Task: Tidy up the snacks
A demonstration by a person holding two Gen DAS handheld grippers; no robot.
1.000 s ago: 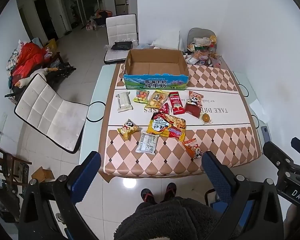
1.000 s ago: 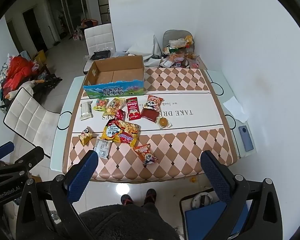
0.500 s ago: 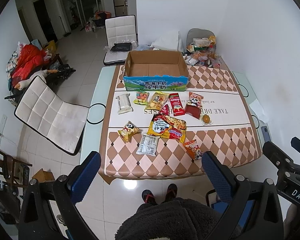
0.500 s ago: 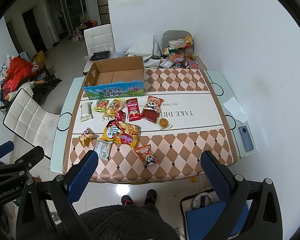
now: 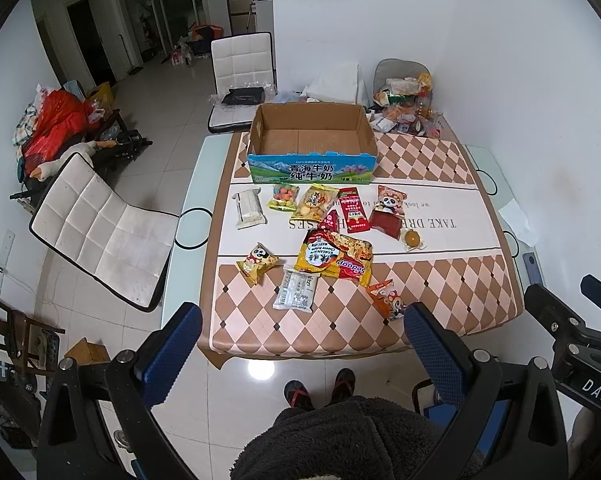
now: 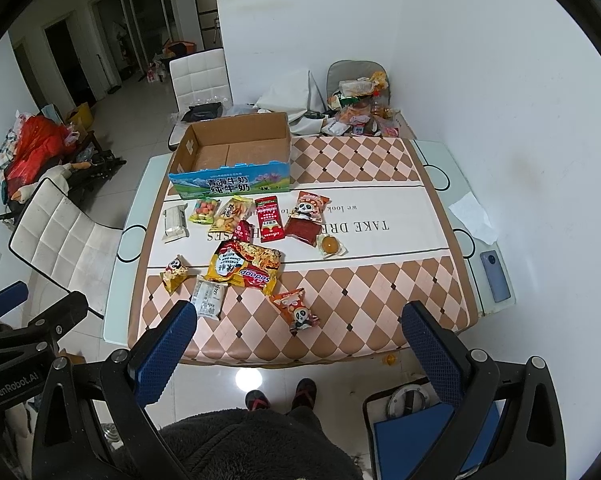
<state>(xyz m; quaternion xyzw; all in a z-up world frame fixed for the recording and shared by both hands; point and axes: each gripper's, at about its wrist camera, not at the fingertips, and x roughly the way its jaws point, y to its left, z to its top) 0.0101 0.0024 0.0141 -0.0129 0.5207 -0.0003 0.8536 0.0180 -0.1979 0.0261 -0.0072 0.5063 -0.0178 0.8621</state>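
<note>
Both tongs, left gripper (image 5: 300,336) and right gripper (image 6: 298,330), wide open and empty, barely nearer; snacks (image 5: 334,258) untouched, box (image 5: 312,174) empty: sorting unstarted.

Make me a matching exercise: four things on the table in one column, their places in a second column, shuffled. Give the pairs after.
Things:
1. cardboard box
2. orange panda packet
3. white tissue pack
4. round yellow snack

Places:
A. nearest the table's front edge
B. far side of the table, open and with nothing inside
C. left end of the row just before the box
D. right of the big noodle bag, below the red panda packet

Pairs: 1-B, 2-A, 3-C, 4-D
</note>
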